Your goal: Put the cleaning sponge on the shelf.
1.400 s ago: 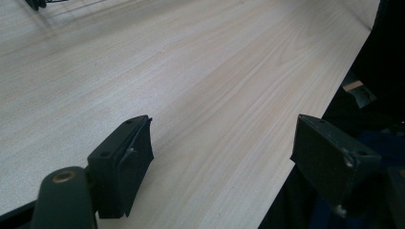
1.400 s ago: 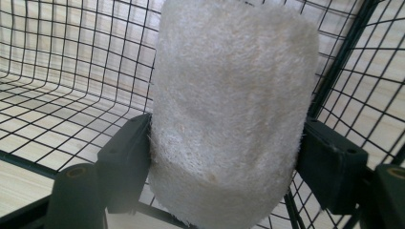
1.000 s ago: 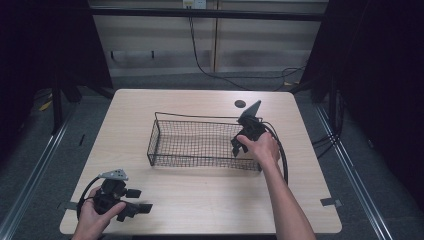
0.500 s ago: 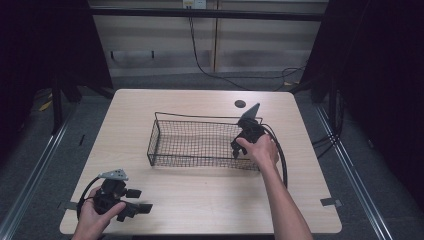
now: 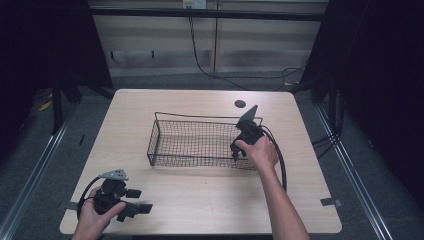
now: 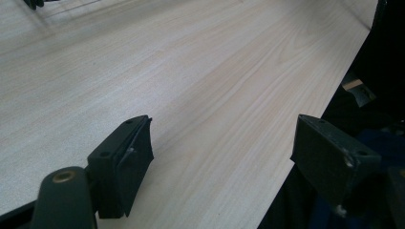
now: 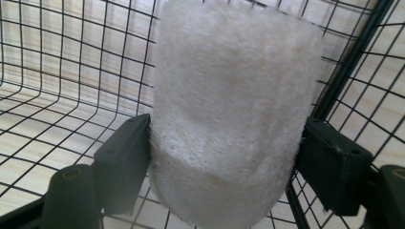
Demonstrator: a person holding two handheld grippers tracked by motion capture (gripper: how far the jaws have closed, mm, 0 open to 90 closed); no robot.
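Note:
A black wire basket [image 5: 165, 142] stands in the middle of the wooden table [image 5: 200, 195]. My right gripper [image 5: 239, 150] points down into the basket's right end, held by a hand. In the right gripper view a white fuzzy roll [image 7: 229, 109] stands upright between the pads, which press on both its sides, so my right gripper [image 7: 227, 138] is shut on it. Basket wire [image 7: 62, 71] surrounds the roll, with a corner post just to its right. My left gripper [image 5: 140, 199] lies at the table's front left corner, and in its own view the left gripper [image 6: 224, 133] is open over bare wood.
A small dark round hole [image 5: 240, 104] sits in the tabletop behind the basket. The right gripper's cable [image 5: 280, 160] loops along the basket's right side. The table's front edge [image 6: 305, 124] runs close to the left gripper. Dark floor and rails flank the table.
The right gripper with the roll has sunk slightly lower into the basket's right end. The left gripper has stayed still.

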